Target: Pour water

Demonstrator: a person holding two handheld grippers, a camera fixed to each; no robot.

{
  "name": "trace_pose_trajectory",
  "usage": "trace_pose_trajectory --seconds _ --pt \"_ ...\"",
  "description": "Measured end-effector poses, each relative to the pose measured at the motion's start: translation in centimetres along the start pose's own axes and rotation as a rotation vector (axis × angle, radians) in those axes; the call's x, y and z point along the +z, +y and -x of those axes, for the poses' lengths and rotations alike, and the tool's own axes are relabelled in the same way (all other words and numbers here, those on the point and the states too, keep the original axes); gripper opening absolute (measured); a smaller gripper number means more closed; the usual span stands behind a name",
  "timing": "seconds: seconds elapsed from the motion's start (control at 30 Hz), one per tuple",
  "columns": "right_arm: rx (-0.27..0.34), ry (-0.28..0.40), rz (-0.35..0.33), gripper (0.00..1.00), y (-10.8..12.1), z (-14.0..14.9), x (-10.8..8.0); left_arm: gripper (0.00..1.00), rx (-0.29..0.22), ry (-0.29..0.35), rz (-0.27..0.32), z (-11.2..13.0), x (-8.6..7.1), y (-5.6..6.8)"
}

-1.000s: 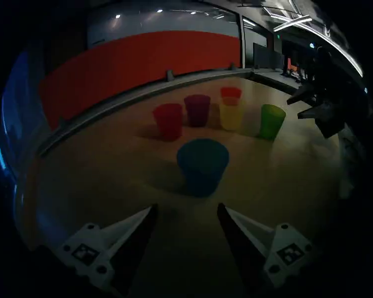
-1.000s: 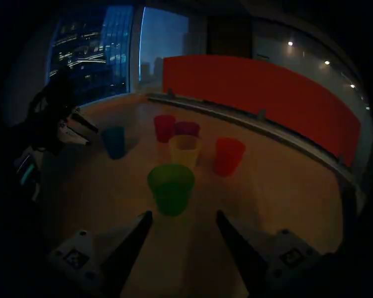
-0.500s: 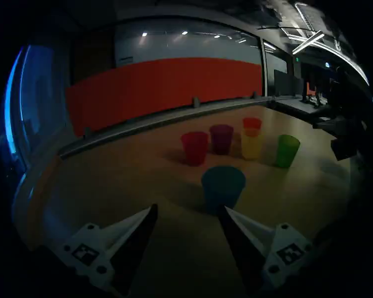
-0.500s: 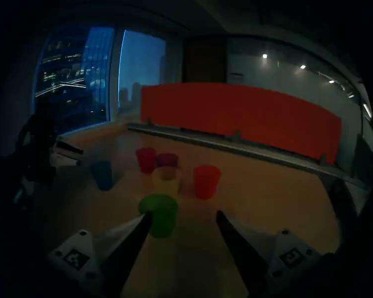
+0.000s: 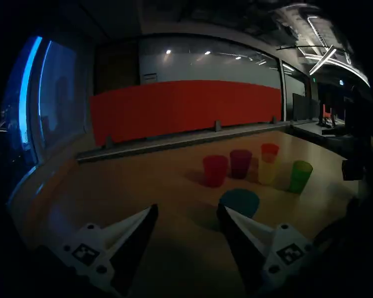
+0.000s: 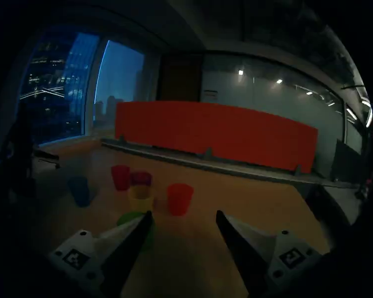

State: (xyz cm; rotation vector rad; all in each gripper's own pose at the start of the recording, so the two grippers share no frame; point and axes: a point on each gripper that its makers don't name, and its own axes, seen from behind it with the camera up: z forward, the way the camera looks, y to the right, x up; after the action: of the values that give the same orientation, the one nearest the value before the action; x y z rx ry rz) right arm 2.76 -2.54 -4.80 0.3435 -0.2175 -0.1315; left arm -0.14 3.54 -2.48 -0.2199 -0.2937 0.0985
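Note:
Several coloured plastic cups stand on a wooden table in a dim room. In the left gripper view the blue cup [image 5: 239,201] sits just beyond my open left gripper [image 5: 186,214], close to its right finger. Behind it stand a red cup [image 5: 215,170], a purple cup [image 5: 240,163], a yellow cup [image 5: 266,171], an orange-red cup [image 5: 269,149] and a green cup [image 5: 301,176]. In the right gripper view the green cup [image 6: 131,219] is partly hidden behind the left finger of my open right gripper [image 6: 184,218]. The yellow cup [image 6: 140,198], orange-red cup [image 6: 179,198], red cup [image 6: 120,177], purple cup [image 6: 141,178] and blue cup [image 6: 80,190] stand farther off.
A long red partition [image 5: 186,107] runs along the table's far edge, with a rail [image 5: 186,140] in front of it. Tall windows [image 6: 62,99] show a night skyline. The other gripper [image 5: 353,169] shows dark at the right edge of the left gripper view.
Both cameras have tilted upward and sunk toward the table. The blue and green cups now sit lower in their views, near the fingertips. More wall and ceiling show.

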Motion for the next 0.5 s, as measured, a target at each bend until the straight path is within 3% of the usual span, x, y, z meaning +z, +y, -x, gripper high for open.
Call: trace_pose_trajectory --seconds 0.27,0.5 --pt "0.031 0.07 0.051 0.99 0.2 -1.7 0.1 0.88 -0.058 0.078 -0.061 -1.3 -0.2 -1.2" --pt "0.065 0.153 0.133 0.99 1.4 -3.3 -0.3 0.88 -0.068 0.136 -0.1 -2.4 -0.6 -1.7"
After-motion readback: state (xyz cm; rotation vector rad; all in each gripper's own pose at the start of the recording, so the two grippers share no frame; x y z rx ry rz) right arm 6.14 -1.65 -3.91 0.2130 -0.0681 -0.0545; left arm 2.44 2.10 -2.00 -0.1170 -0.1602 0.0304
